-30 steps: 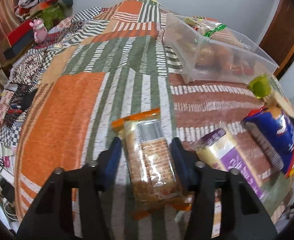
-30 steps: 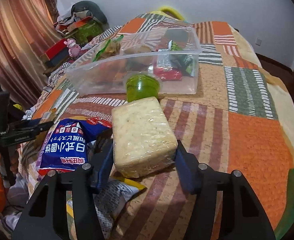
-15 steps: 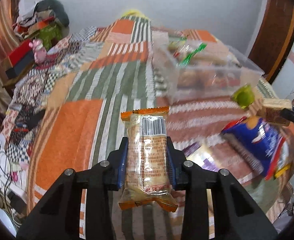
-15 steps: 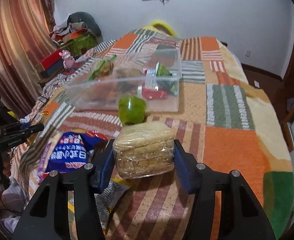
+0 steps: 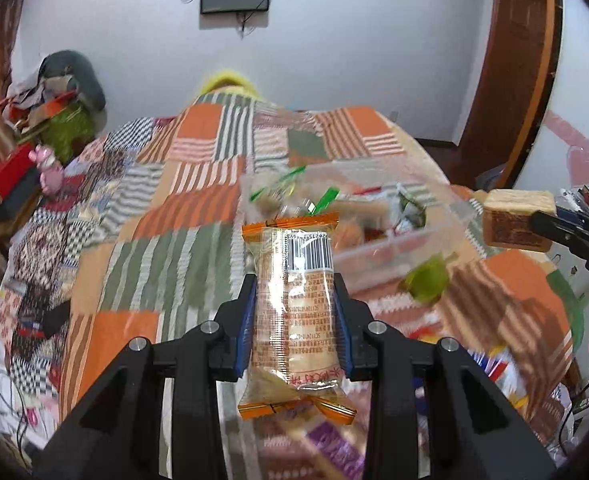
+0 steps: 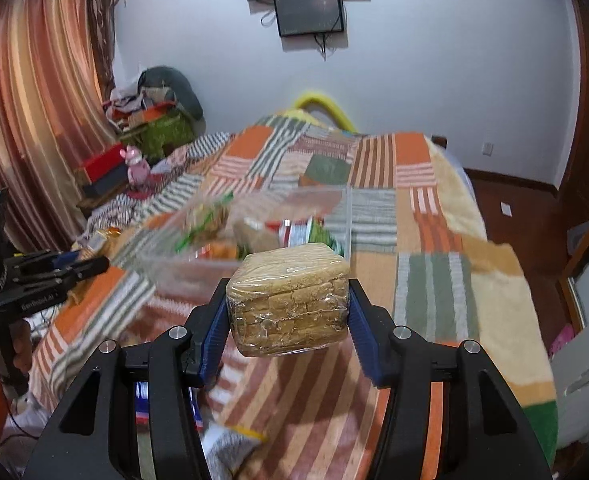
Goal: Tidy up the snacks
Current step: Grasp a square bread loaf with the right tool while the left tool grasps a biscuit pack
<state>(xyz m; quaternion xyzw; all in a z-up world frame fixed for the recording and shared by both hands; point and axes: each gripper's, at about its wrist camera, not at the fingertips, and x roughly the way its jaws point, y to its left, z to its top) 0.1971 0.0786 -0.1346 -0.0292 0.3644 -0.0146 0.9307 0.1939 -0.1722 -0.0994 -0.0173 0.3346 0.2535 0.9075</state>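
Left wrist: orange-ended packet (image 5: 294,304) in gripper (image 5: 294,332)

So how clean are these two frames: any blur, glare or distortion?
Left wrist: the packet in the left gripper is sharp, the bin and bedspread smear with motion blur. Right wrist: the biscuit block is crisp with wrap glare, the bin is blurred. Both show fisheye bending and dark corners.

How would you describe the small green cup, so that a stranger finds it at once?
Look at the patchwork bedspread, then at the clear plastic bin of snacks on it. The small green cup sits on the bedspread just before the bin's near wall, the only bright green, round thing there.
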